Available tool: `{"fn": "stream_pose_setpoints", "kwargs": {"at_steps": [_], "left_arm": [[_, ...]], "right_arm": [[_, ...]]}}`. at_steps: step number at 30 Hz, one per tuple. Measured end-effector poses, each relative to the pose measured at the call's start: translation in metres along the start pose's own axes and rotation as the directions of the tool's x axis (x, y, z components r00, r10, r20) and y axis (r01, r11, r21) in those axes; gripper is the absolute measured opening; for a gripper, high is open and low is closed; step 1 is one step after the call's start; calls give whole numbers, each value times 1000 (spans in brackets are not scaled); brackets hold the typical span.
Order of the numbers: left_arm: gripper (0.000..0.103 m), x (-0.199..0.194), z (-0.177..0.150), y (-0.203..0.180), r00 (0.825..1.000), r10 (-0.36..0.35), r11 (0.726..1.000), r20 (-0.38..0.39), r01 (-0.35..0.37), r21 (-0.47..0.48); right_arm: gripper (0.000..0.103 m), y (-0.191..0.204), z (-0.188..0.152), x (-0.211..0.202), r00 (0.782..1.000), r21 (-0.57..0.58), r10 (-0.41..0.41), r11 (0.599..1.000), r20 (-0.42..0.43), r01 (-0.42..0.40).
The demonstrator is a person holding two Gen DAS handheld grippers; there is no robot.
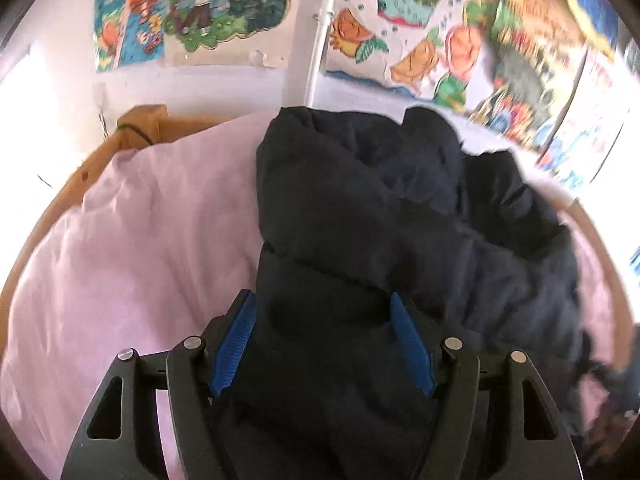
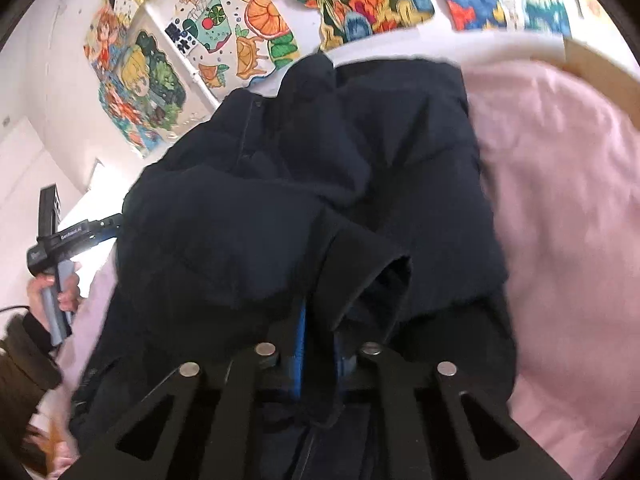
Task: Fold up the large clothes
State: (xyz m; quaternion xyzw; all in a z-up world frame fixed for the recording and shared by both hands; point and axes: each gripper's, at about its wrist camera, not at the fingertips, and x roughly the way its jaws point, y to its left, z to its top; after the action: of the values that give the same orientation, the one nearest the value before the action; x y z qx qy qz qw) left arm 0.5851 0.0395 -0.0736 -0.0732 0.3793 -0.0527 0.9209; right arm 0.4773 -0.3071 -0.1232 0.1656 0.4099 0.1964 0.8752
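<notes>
**Dark jacket on the pink bed**

Pink bedsheet (image 1: pixel 120 248) is filling the lower part of both frames, under a wall of colourful drawings (image 2: pixel 256 40). My navy padded jacket (image 1: pixel 360 208) is lying bunched in the centre. My left gripper (image 1: pixel 324 344) is standing spread wide, with jacket bulk between its blue pads (image 1: pixel 234 344). My right gripper (image 2: pixel 320 344) is pinching a fold of the jacket at bottom centre.
</notes>
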Motion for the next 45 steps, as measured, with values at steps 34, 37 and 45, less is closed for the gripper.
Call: {"fn": "stream_pose_setpoints", "kwargs": {"at_steps": [34,37,45], "left_arm": [[80,-4,-78,-69,988,-156,963,-4,153,222],[80,19,-86,-70,993,-110,965,-30,114,235],[88,48,-92,-58,994,-75,964,-76,92,248]], "right_arm": [[71,68,38,36,972,-423,-207,875,112,235],[72,60,33,58,958,-468,-276,838,78,279],[77,45,65,49,980,-401,-193,894,56,199]]}}
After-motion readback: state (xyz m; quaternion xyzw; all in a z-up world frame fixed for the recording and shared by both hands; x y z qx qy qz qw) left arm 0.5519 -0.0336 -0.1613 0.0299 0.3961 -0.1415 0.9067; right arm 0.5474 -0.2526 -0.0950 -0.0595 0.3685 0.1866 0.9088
